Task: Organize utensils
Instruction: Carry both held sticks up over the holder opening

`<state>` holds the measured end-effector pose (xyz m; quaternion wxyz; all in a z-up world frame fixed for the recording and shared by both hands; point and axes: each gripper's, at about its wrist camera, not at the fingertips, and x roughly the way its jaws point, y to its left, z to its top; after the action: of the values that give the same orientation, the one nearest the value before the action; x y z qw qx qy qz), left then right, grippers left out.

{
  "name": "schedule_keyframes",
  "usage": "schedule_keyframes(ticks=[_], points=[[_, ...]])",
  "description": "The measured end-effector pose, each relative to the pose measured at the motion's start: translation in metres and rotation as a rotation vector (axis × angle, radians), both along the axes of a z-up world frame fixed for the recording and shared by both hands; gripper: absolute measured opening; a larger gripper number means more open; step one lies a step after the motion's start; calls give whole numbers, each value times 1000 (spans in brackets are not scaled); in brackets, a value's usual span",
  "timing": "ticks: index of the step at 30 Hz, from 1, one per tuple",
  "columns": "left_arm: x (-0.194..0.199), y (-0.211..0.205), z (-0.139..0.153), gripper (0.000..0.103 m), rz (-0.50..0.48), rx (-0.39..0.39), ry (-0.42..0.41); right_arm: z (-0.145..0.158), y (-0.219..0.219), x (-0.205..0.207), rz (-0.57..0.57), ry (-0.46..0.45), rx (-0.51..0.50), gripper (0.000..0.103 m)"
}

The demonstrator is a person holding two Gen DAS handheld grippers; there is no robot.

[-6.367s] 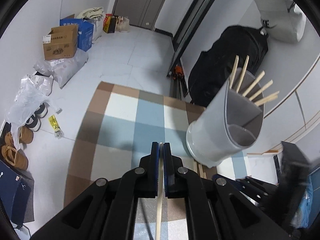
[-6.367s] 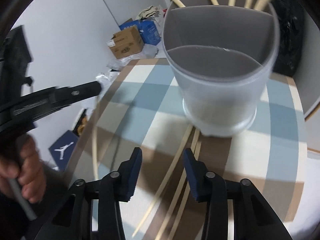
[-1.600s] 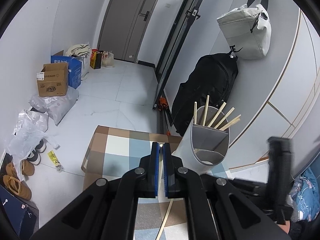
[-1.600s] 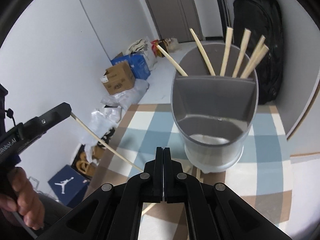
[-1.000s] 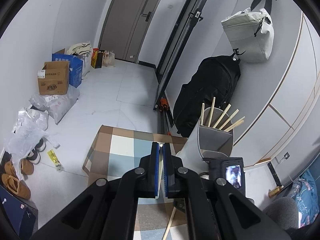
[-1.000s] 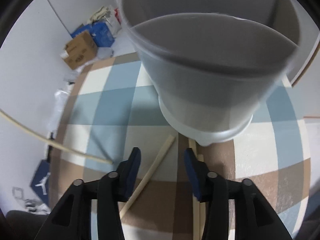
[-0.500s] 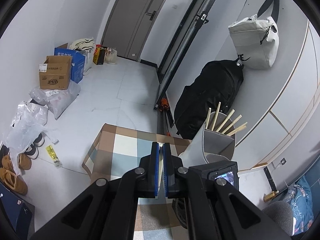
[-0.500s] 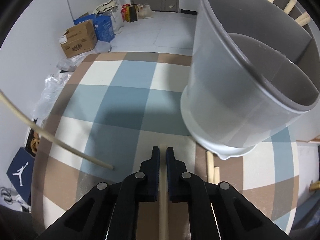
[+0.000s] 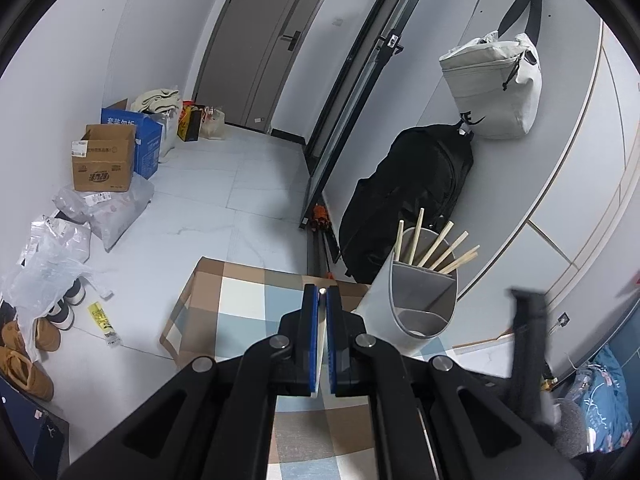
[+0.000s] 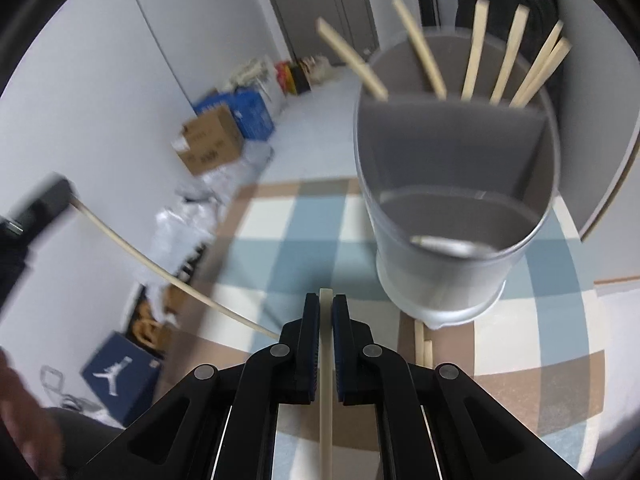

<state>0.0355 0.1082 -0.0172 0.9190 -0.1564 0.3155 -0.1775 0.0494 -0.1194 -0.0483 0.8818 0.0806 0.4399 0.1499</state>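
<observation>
left tongs (image 9: pixel 321 312) grip chopstick (image 9: pixel 321 344) | holder (image 10: pixel 456 216) near table edge (image 10: pixel 576 236)

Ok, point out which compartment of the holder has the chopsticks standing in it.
The rear compartment of the grey holder, behind the divider: chopsticks fan out above its rim. The front compartment has none standing.

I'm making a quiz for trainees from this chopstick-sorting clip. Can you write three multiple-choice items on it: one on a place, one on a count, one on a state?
1. Where do the stored chopsticks stand in the holder?
A. rear compartment
B. front compartment
C. beside it

2. How many chopsticks stand in the holder?
A. two
B. six
C. ten

3. What is the right gripper doing?
A. open, empty
B. shut on a chopstick
C. shut on a spoon

Answers:
1 A, they rise behind the divider.
2 B, six tips show in the right wrist view.
3 B, a pale chopstick runs between its closed fingers.
</observation>
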Motion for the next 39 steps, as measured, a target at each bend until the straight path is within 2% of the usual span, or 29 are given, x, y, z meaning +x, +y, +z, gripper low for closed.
schedule_keyframes(ticks=[6, 13, 16, 19, 25, 29, 35, 39], points=[[-5, -9, 11, 0, -3, 19, -20, 43, -19, -11, 12, -91, 103, 6], [-11, -26, 35, 0, -25, 63, -77, 94, -44, -16, 15, -259, 185, 6], [-11, -32, 41, 0, -29, 64, -83, 102, -55, -11, -5, -290, 215, 6], [-10, -38, 46, 0, -34, 74, -88, 101, -72, -4, -33, -277, 248, 6], [-10, -49, 67, 0, -57, 87, -107, 114, -101, 4, -59, -319, 248, 6], [-8, -56, 92, 0, -79, 92, -142, 138, -116, 9, -65, -381, 250, 6], [-2, -72, 129, 0, -123, 106, -211, 173, -125, 30, -43, -463, 255, 6], [13, -86, 140, 0, -140, 127, -234, 182, -126, 52, -36, -512, 257, 6]])
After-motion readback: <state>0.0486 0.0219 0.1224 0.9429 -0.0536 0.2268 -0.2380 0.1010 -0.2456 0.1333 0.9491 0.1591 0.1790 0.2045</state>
